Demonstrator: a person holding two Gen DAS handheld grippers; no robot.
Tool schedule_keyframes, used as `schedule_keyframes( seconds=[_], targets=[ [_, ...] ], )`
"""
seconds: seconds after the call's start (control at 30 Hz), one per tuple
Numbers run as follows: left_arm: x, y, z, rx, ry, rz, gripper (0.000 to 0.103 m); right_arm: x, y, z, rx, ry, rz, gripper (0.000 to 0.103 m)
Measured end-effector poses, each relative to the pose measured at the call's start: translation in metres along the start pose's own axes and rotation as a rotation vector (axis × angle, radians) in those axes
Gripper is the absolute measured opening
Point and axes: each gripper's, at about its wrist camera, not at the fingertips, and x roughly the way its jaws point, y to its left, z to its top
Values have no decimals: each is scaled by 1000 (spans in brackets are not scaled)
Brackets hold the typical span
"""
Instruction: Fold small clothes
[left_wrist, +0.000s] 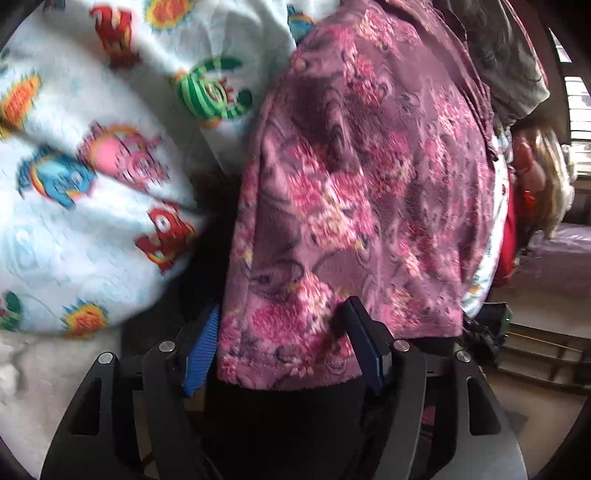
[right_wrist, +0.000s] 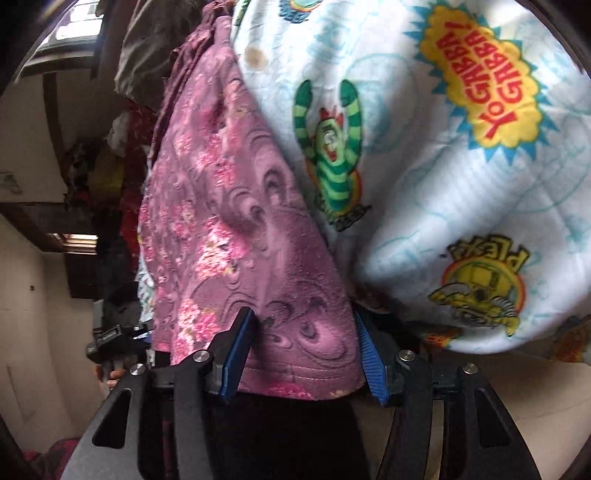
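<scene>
soft, light, floppy purple floral fleece garment hanging between both spread jaws; best pinched at hemmed edge.

left gripper and right gripper gaping, not visibly pressing.

Both grippers: fingers apart, angled down.

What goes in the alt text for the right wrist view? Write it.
A purple floral fleece garment hangs with its hemmed edge between the blue-padded fingers of the right gripper, whose jaws stand apart. Beside it lies a pale cartoon-print fabric; a dim, cluttered room shows behind.
</scene>
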Motion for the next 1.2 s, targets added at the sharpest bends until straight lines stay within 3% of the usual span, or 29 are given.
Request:
schedule_keyframes(
  seconds=[0.07,0.13,0.17,0.2,0.27,0.3,0.5,0.73,1.0,1.2],
  targets=[
    [0,-2,-4,14,-20,-2,65,0,4,-2,-24,3,21,53],
    [-3,-2,-9,8,-42,-2,57,-1,12,-3,-60,0,35,40],
    [-4,-3,-10,10,-51,1,54,-1,16,-4,-83,1,37,24],
    [-9,-2,-13,14,-62,11,47,-2,20,-3,-102,1,39,15],
    [-17,-5,-16,36,-90,27,25,-6,32,-3,-158,-22,17,14],
    [-20,-8,-15,47,-98,7,5,-8,38,-2,-175,-30,17,13],
    [-55,-41,-13,131,-185,-101,5,-31,67,5,-229,-119,68,12],
    [-82,-67,12,150,-259,-231,5,-47,104,23,-289,-183,118,12],
    [-97,-69,46,88,-325,-261,5,-59,133,61,-311,-280,159,12],
    [-107,-65,86,47,-403,-233,5,-59,141,105,-287,-345,173,12]
  ],
)
